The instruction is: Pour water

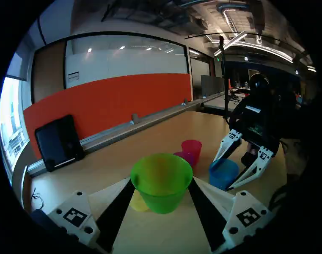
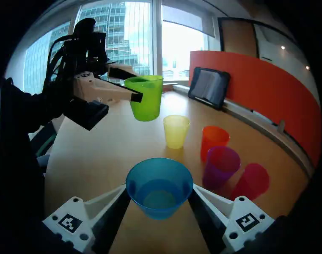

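My left gripper [image 1: 161, 183] is shut on a green cup [image 1: 161, 188], held upright. In the right gripper view the same green cup [image 2: 144, 98] hangs well above the table in the left gripper [image 2: 138, 92], with a dark-sleeved arm behind it. My right gripper [image 2: 159, 189] is shut on a blue cup [image 2: 159, 186] with water showing in its bottom. The left gripper view shows this blue cup [image 1: 223, 172] low over the table at the right, between the right gripper's white fingers [image 1: 245, 175]. A yellow cup [image 2: 176, 131] stands just beyond the blue one.
Orange [image 2: 213, 142], purple [image 2: 220, 166] and pink [image 2: 252, 180] cups stand in a cluster on the wooden table [image 2: 93, 152], right of the yellow one. A dark tablet [image 2: 209, 86] leans at the table's far edge by the orange wall. Windows lie beyond.
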### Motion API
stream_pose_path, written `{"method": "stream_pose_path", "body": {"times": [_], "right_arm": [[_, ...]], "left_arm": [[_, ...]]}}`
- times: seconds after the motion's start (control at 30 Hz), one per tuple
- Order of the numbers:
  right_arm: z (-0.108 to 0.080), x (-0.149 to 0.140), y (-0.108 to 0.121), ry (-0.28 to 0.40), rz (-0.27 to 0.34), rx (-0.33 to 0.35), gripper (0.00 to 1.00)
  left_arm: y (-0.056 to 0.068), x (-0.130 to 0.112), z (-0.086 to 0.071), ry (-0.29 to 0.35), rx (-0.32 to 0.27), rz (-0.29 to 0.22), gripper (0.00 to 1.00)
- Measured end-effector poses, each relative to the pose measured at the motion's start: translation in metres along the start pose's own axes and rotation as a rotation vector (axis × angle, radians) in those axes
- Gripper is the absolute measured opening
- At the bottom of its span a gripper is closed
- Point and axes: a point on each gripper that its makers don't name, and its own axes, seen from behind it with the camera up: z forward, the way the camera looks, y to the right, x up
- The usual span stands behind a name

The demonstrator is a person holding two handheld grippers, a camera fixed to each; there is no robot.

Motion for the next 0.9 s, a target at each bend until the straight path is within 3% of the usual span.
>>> {"method": "stream_pose_path", "body": {"times": [0.53, 0.9], "right_arm": [[-0.044, 0.050, 0.013, 0.149, 0.013, -0.086, 0.90], [-0.072, 0.102, 0.031, 0.293, 0.032, -0.142, 0.90]], "left_arm": [[-0.002, 0.034, -0.004, 0.133, 0.007, -0.074, 0.86], [0.004, 0.055, -0.005, 0.195, -0.008, -0.088, 0.87]]}}
